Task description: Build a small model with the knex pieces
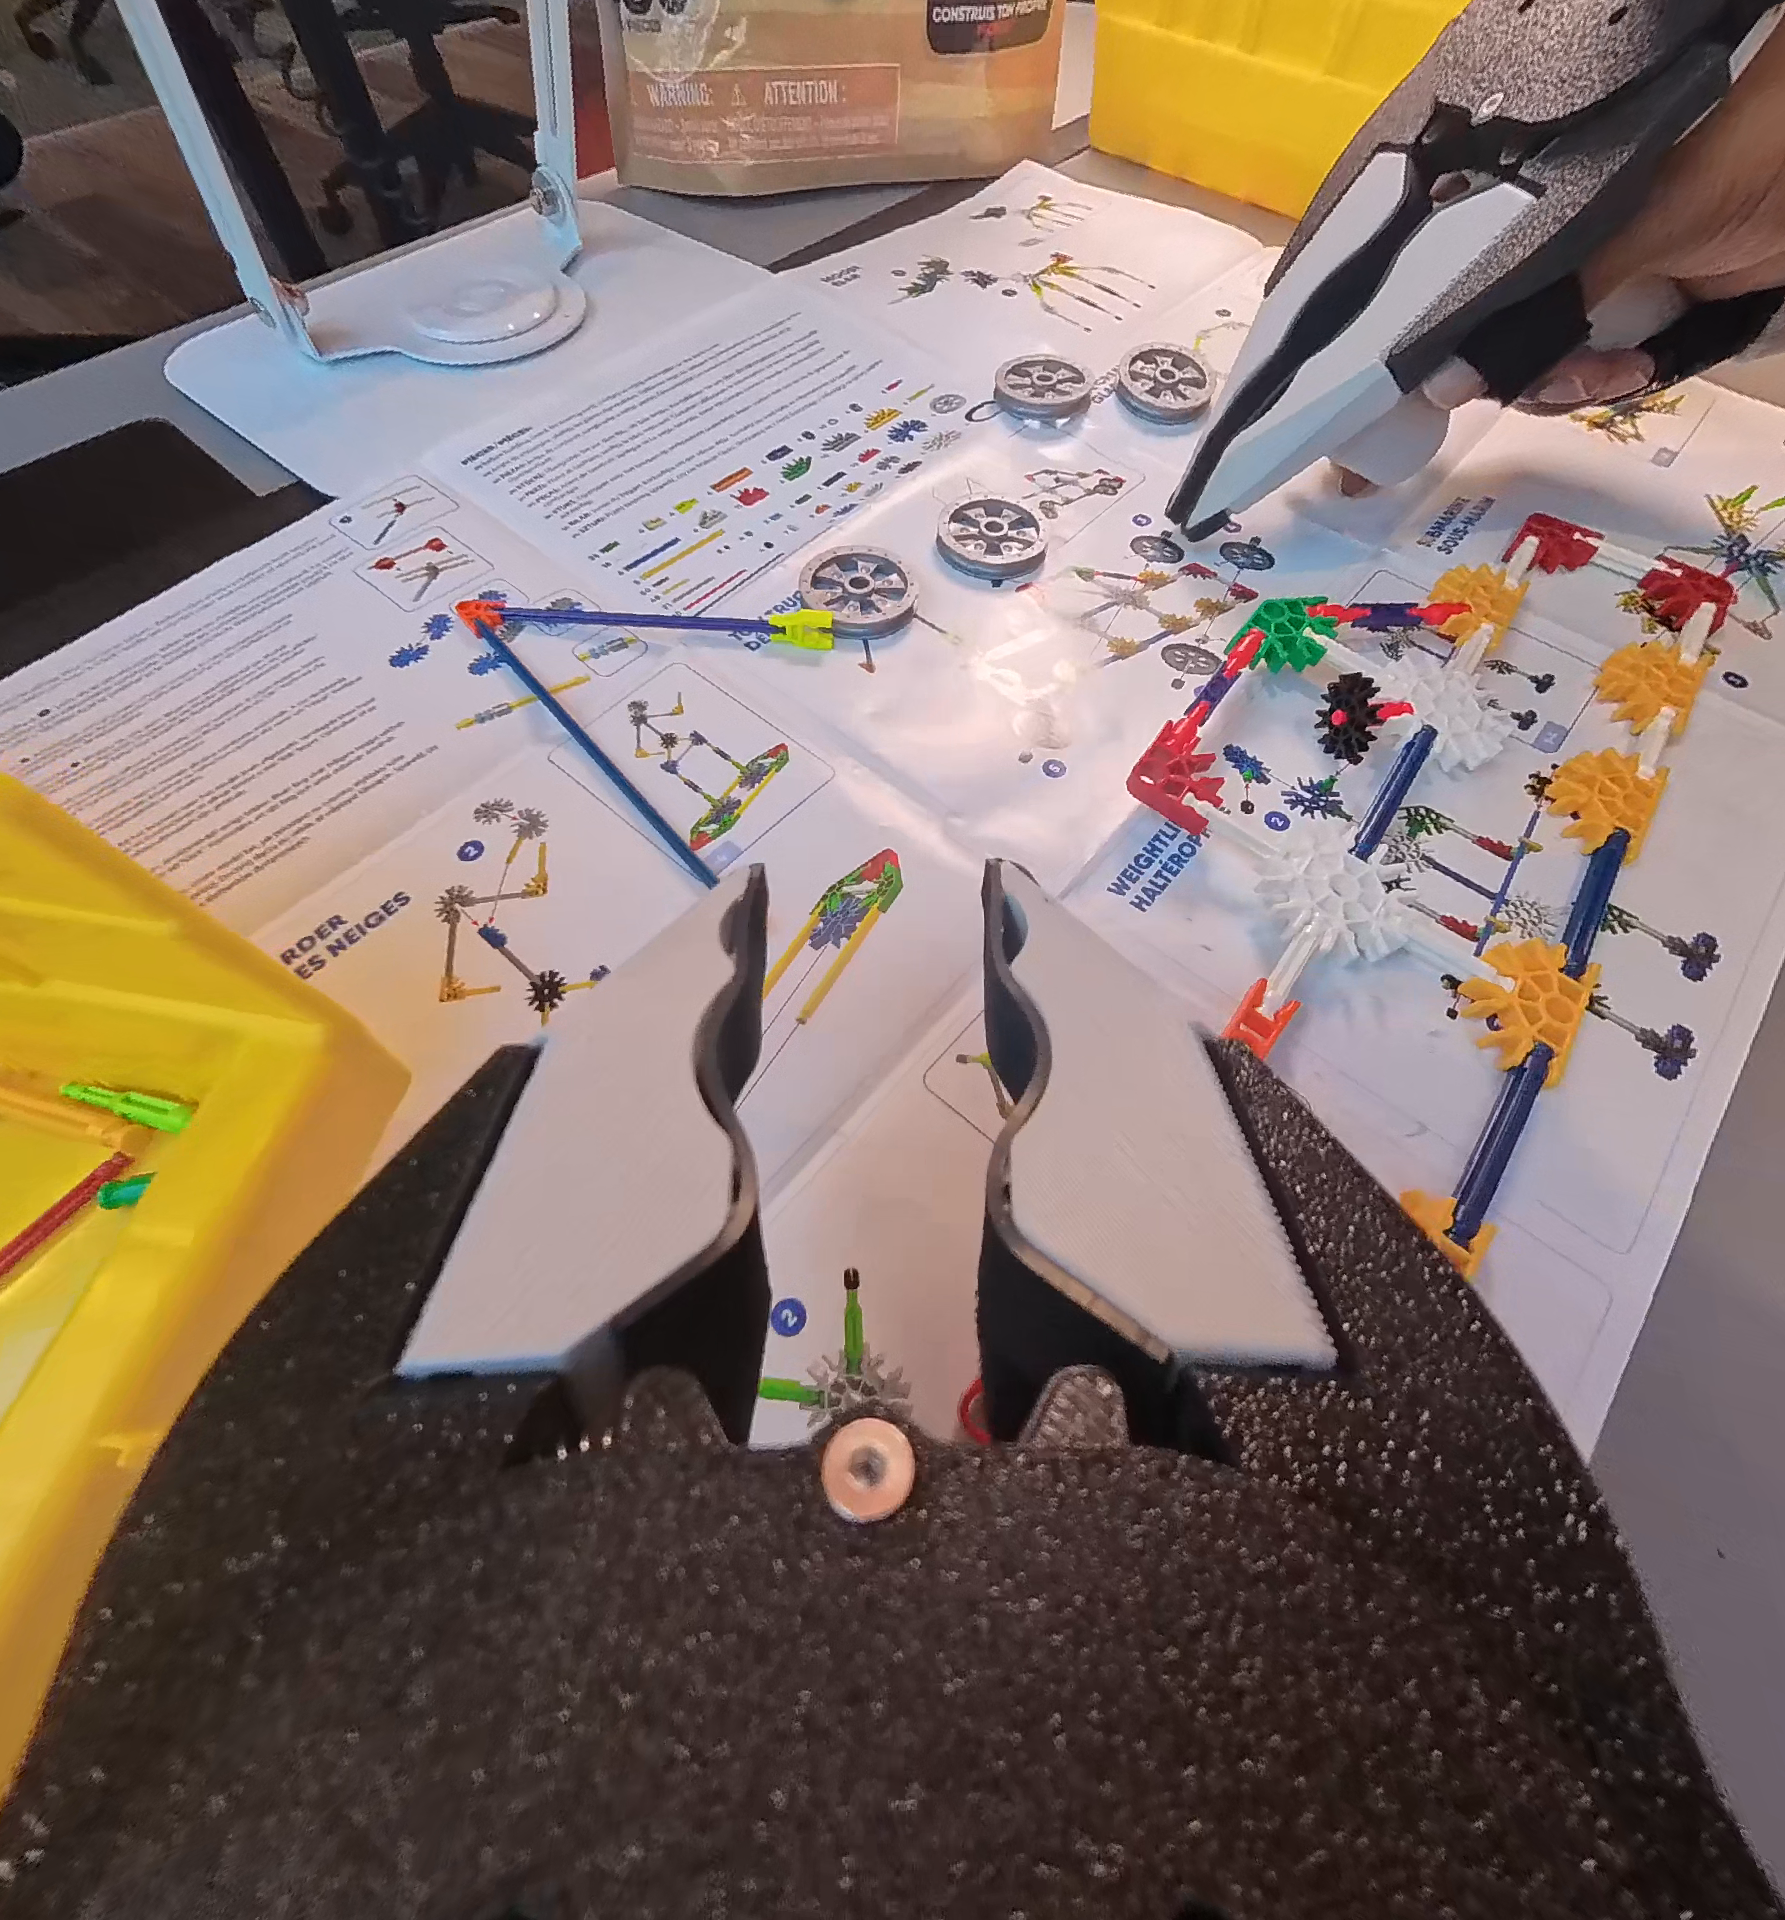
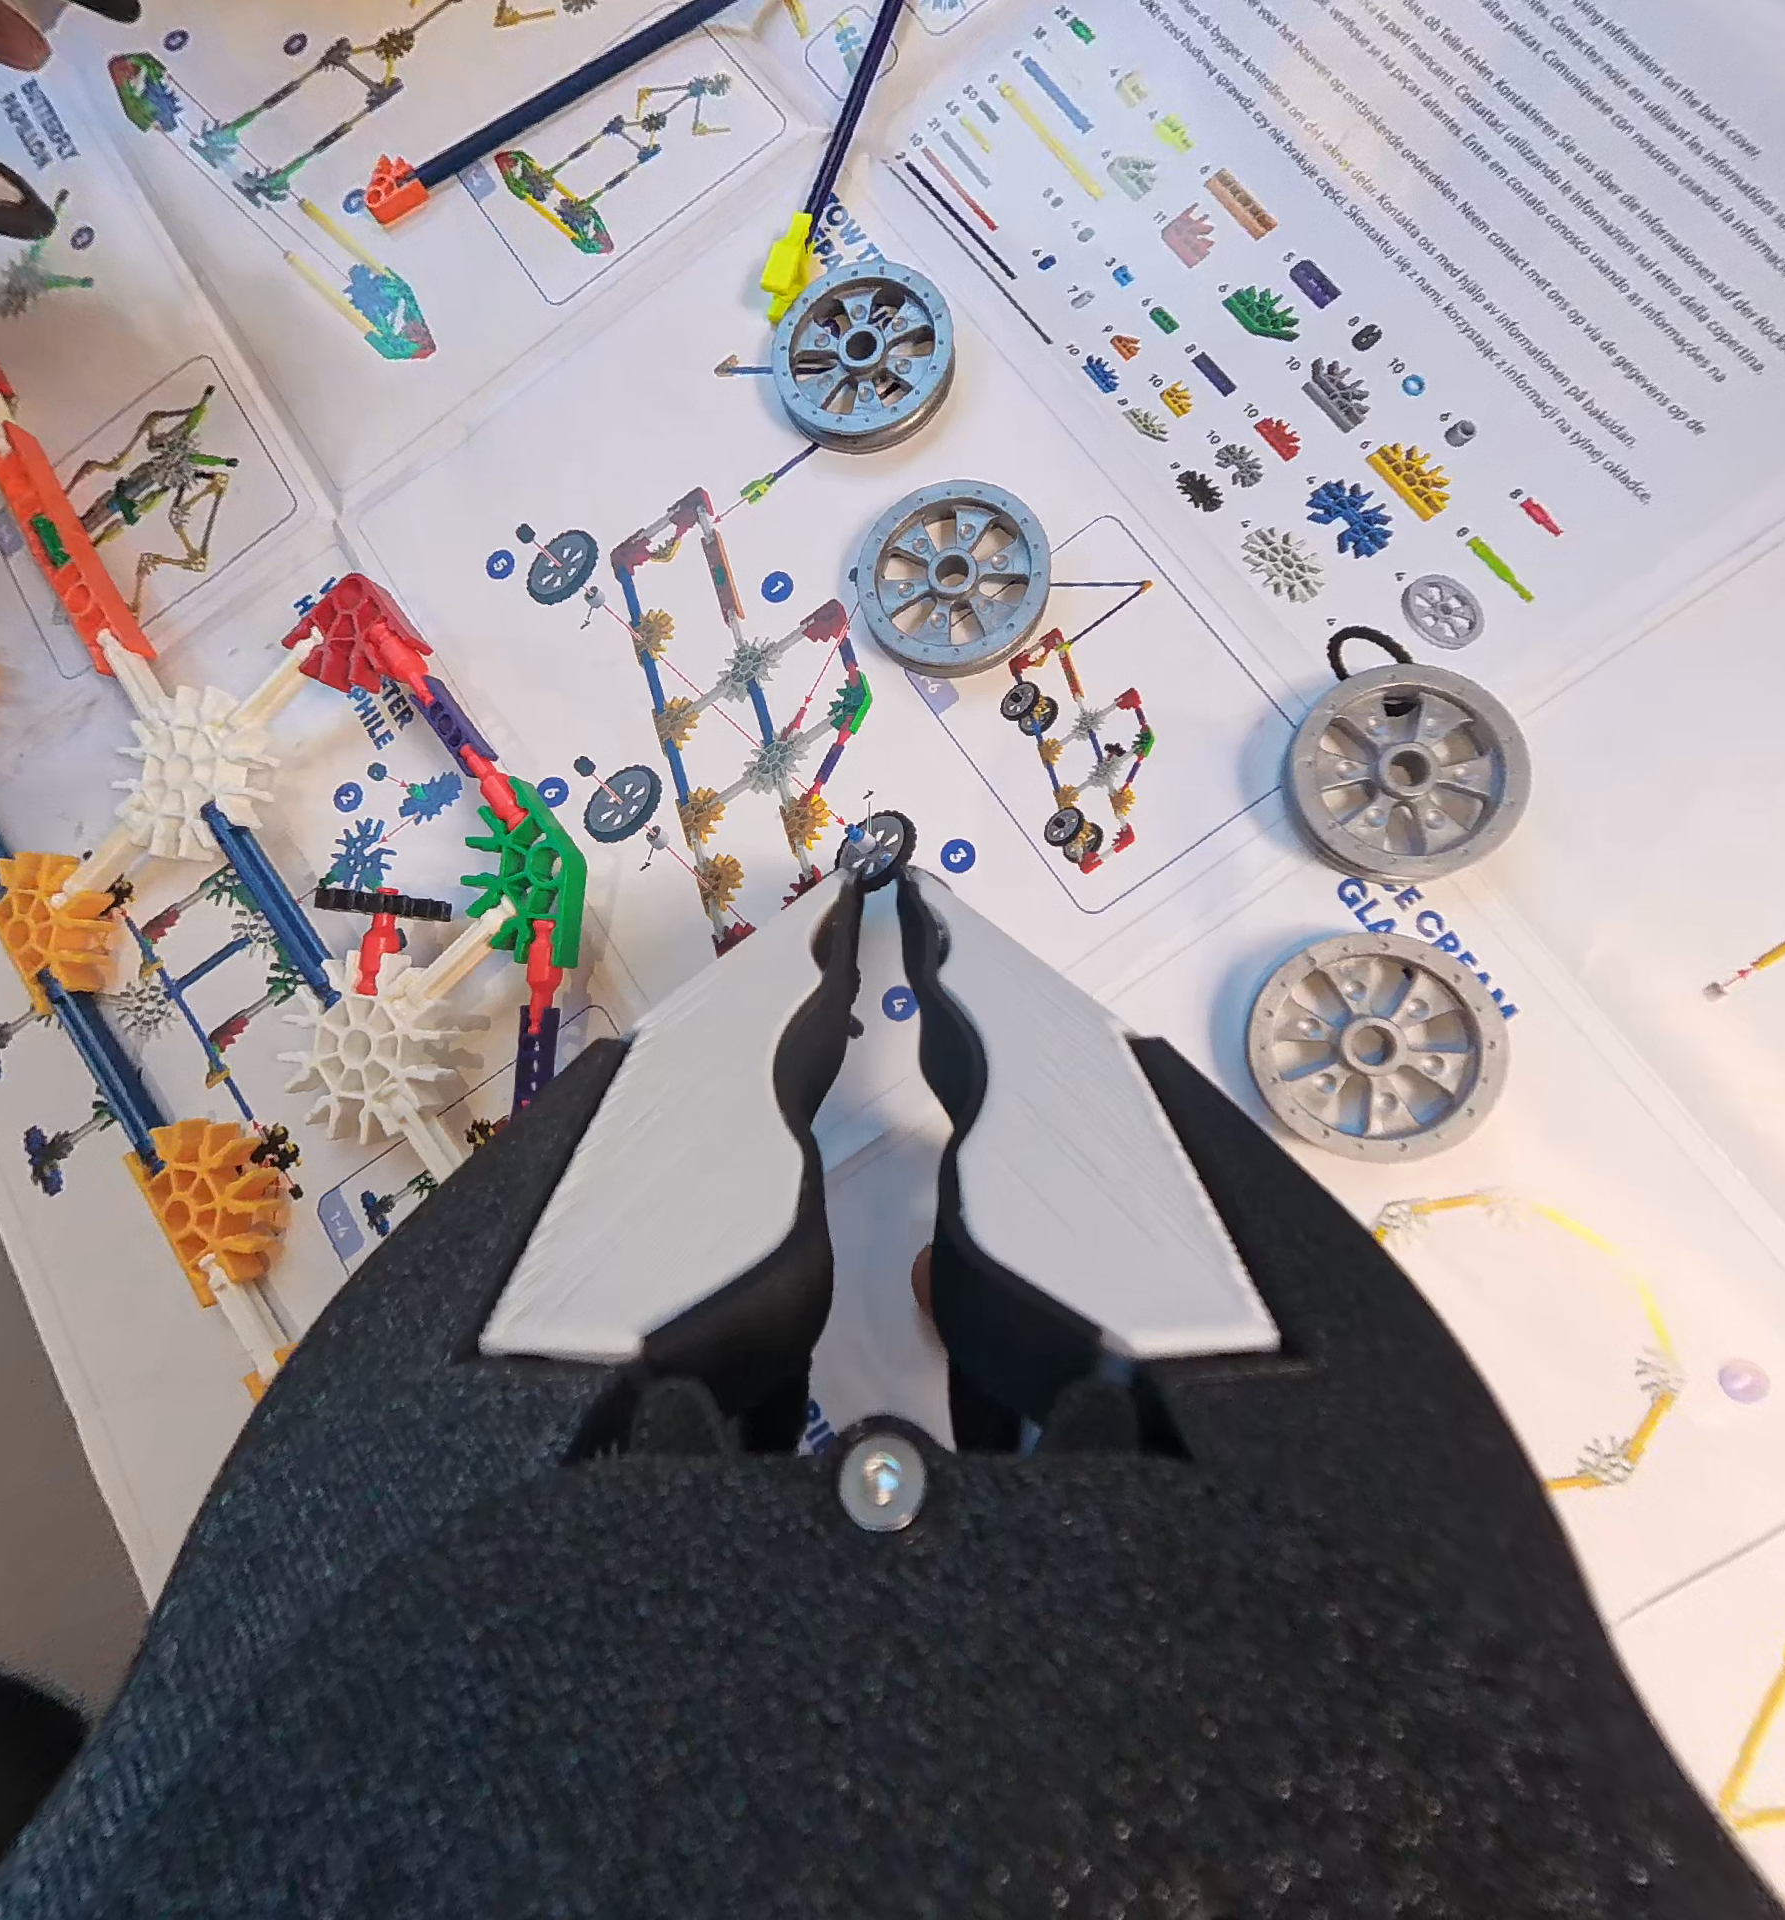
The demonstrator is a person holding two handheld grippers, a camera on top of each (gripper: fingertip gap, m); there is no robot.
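Note:
My left gripper (image 1: 877, 894) is open and empty, held above a printed instruction sheet (image 1: 919, 748). Just ahead of its left fingertip, two long blue rods (image 1: 639, 620) join at an orange connector (image 1: 474, 615); one ends in a yellow-green clip (image 1: 800, 629). My right gripper (image 2: 877, 883) is nearly shut with only a narrow gap. Its tips rest on the sheet (image 2: 1646, 831) over a printed wheel picture, and it also shows in the left wrist view (image 1: 1194, 520). Several silver wheels (image 2: 953, 577) lie ahead and to its right. A rod-and-connector frame (image 2: 197, 769) lies to its left.
A yellow bin (image 1: 140, 935) holding rods stands close on the left. A second yellow bin (image 1: 1231, 83), a brown bag (image 1: 815, 94) and a white stand base (image 1: 400, 312) are at the back. A gloved hand (image 1: 1646, 312) holds the right gripper. The frame (image 1: 1329, 883) lies right of my left gripper. My right fingertips sit around 20 cm from my left ones. Between my left fingertips and the yellow-green clip (image 1: 800, 629) there is roughly 12 cm. It turns up in the right wrist view (image 2: 780, 256) as well. From my left tips it is roughly 15 cm to the orange connector (image 1: 474, 615); from my right, 25 cm.

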